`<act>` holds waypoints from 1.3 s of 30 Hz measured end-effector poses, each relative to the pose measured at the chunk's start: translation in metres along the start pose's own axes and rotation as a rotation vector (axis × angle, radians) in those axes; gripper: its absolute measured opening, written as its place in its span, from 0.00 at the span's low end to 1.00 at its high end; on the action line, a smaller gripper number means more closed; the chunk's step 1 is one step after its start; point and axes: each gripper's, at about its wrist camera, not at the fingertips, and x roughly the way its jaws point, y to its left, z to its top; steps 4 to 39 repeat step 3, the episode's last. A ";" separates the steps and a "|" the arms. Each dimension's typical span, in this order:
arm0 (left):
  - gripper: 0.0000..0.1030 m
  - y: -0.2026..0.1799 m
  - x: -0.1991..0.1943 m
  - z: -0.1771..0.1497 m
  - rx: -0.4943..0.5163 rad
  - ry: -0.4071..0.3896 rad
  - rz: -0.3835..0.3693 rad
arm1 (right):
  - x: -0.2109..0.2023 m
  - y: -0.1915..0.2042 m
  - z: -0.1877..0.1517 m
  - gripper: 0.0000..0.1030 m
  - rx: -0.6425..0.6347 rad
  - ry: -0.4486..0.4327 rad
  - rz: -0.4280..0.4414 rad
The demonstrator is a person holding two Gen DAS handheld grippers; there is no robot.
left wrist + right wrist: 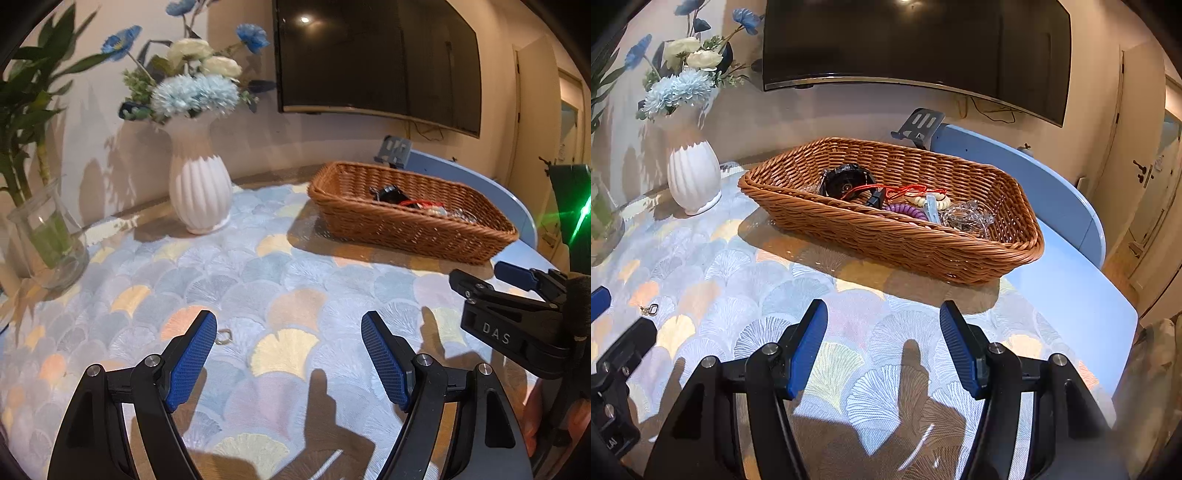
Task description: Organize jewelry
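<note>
At the bottom of each wrist view, the left tool point(288, 325) and the right tool point(882, 314) are hovering wide open over the fan-patterned bench point(295, 266), each gripping nothing. Just beyond the left tool's left fingertip, a small metal ring point(224, 336) is lying on the bench, showing again at the left edge of the right wrist view. Farther back, right of centre, a wicker basket point(905, 236) is holding a black watch point(846, 179), red cord point(905, 190), purple coil point(908, 211) and clear beads point(967, 216), while a white vase point(199, 192) of flowers is standing at upper left.
</note>
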 end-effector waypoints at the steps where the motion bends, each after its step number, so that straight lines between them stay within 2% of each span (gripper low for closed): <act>1: 0.79 0.000 -0.001 0.000 0.000 -0.003 0.006 | 0.000 0.000 0.000 0.63 -0.001 0.000 0.002; 39: 0.79 0.001 0.001 0.001 -0.004 0.006 -0.003 | 0.000 0.001 0.001 0.63 -0.002 -0.001 0.008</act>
